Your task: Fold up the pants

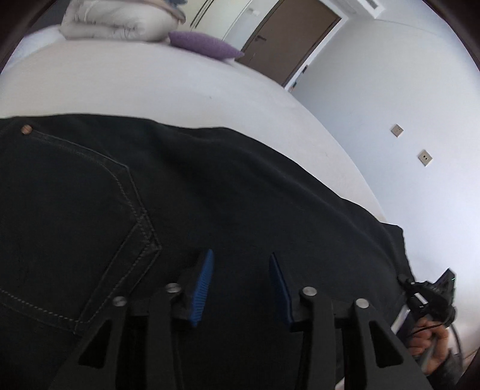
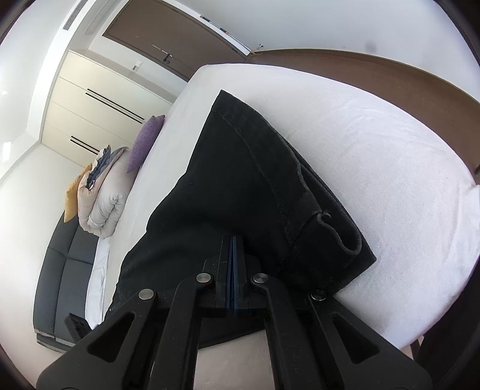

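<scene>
Black pants (image 1: 210, 192) cut off at frame edges on bed (image 1: 150, 90); left claw (image 1: 241, 288) spread, empty; right claw (image 2: 233, 264) pressed together, nothing visibly pinched.

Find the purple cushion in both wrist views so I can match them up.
Left wrist: the purple cushion lies near the top, left of centre, on the far edge of the white bed, beside the rolled duvet.
Right wrist: the purple cushion is at mid-left, on the bed's left edge, above the duvet.
Shared landmark: the black pants spread on the bed.
</scene>
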